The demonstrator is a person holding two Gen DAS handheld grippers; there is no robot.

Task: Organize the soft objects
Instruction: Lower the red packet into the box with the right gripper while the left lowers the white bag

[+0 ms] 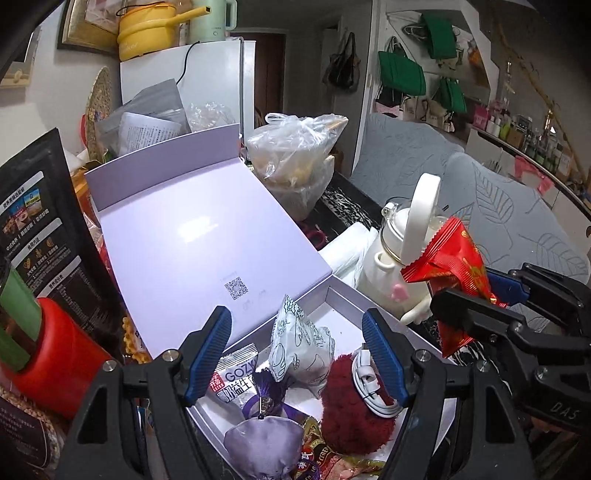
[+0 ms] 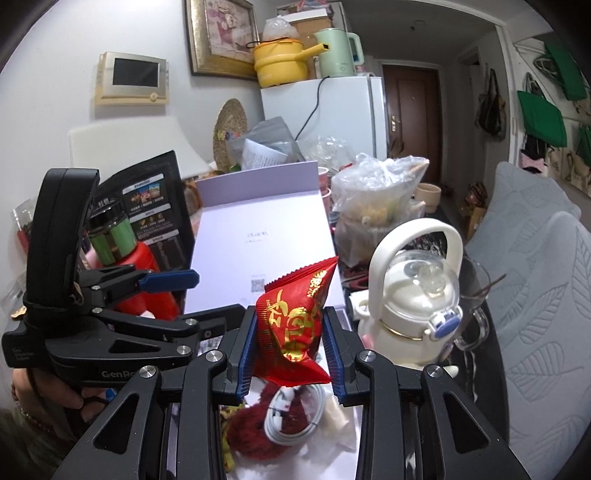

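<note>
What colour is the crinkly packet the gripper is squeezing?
The packet is red with gold writing, clearest in the right wrist view.

A white fridge (image 2: pixel 325 110) stands against the pale back wall, with a yellow pot (image 2: pixel 280 62) and a pale green kettle (image 2: pixel 338 51) on top of it. A gilt-framed picture (image 2: pixel 221 35) hangs on the wall to the left of them, and a small wall screen (image 2: pixel 135 77) is mounted further left. A dark brown door (image 2: pixel 412 107) closes the hallway behind the fridge. Green bags (image 2: pixel 541 118) hang on the right-hand wall, above a grey leaf-patterned cushion (image 2: pixel 535 258). In the left wrist view, a shelf of small bottles (image 1: pixel 524 136) runs along the right-hand wall.
</note>
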